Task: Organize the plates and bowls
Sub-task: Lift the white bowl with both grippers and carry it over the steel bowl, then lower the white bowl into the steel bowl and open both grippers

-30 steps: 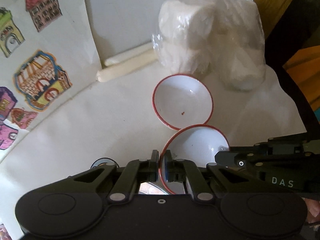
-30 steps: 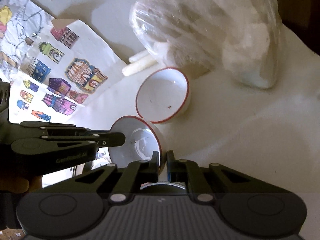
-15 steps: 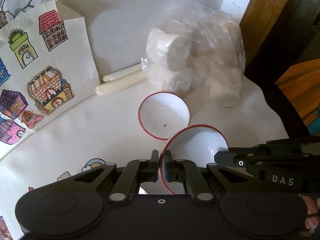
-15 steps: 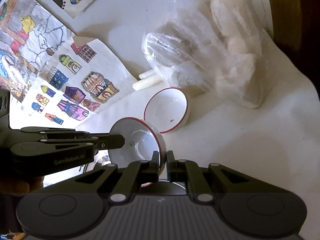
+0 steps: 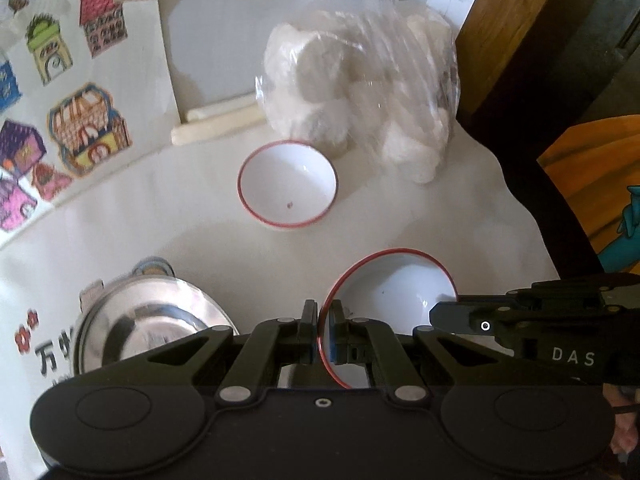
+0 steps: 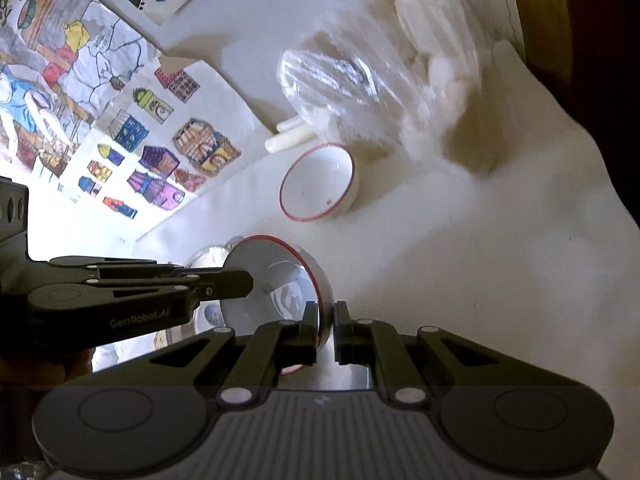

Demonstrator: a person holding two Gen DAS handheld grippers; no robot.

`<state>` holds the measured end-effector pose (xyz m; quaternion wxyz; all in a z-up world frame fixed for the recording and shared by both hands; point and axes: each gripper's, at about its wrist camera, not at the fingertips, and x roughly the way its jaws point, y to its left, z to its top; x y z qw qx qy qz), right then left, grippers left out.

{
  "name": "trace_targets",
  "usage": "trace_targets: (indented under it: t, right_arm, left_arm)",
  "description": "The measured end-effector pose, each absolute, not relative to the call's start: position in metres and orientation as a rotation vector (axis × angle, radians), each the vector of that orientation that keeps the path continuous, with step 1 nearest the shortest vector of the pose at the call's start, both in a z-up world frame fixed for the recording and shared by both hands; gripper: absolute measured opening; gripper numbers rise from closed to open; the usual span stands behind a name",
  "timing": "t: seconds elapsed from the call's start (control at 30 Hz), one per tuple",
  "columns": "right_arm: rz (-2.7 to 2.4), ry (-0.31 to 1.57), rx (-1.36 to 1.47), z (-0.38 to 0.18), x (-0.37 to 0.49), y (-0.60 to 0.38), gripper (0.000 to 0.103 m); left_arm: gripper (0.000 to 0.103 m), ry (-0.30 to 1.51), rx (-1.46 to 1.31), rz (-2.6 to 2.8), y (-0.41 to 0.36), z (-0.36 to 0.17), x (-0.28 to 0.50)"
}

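Two tools [image 5: 323, 332] [image 6: 326, 330] grip one bowl [image 5: 394, 296] above a steel pot [image 5: 148, 320].

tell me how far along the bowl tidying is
Nothing looks stacked yet. In hand: both the left gripper and right gripper pinch the rim of one red-rimmed bowl. Left: a second red-rimmed bowl sits alone on the table, beside a steel bowl.

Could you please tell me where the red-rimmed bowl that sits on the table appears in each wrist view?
Left wrist view: the resting bowl is just above centre, in front of the plastic bag.
Right wrist view: it is at centre, tipped toward the left, below the same bag.
Shared landmark: the pale candles lying by the wall, left of the bag.
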<state>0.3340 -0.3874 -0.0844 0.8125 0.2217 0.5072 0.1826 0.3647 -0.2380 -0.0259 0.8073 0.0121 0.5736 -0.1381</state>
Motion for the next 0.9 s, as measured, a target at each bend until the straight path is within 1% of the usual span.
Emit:
trace_targets:
  t: [0.33,0.9]
  right_arm:
    - [0.444,1.142,0.464,-0.095,0.320,-0.392,0.008]
    - [0.523,1.212,0.401,-0.100,0.326,-0.386,0.009]
  left_arm:
    - [0.005,1.277,-0.032,-0.230,-0.241,-0.039,0.342]
    - [0.004,1.336,-0.136,-0.123,-0.234,-0.049,0.327]
